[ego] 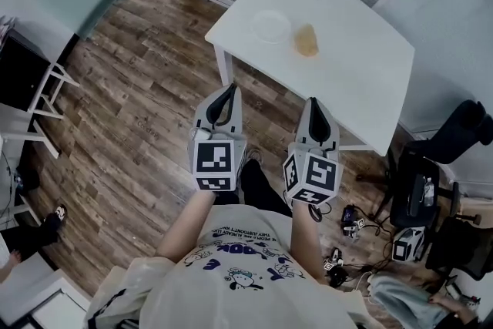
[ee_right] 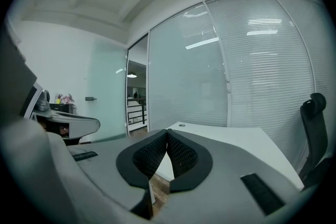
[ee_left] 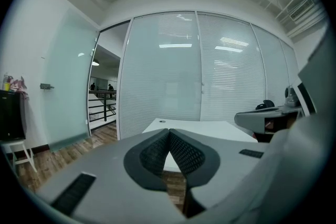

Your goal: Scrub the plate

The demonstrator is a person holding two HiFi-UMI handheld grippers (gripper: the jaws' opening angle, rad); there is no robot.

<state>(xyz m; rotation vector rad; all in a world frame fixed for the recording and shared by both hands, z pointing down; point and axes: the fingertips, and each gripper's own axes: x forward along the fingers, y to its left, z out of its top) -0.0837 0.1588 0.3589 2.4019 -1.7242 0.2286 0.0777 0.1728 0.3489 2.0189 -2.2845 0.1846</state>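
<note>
Seen from the head view, I hold both grippers out level over the wood floor [ego: 131, 112], short of the white bench [ego: 354, 65] ahead. My left gripper [ego: 233, 88] has its jaws pressed together at the tips with nothing between them, and the left gripper view shows the ribbed black pads meeting in a point, with the bench edge visible beyond. My right gripper [ego: 313, 101] is the same: jaws closed tip to tip and empty, pointing at the near side of the bench. The plate [ego: 271, 25], white on the white top, lies flat toward the far left part of the bench, well apart from both grippers. Just beside it to the right sits a small tan item [ego: 306, 41], possibly a sponge, though the frame is too coarse to say for sure; the two look close but not touching. Behind the bench stands a frosted glass wall with blinds [ee_left: 210, 65]. A black office chair [ego: 461, 131] stands off the bench's right end, and cables and small devices [ego: 350, 221] lie on the floor near my right side.
</note>
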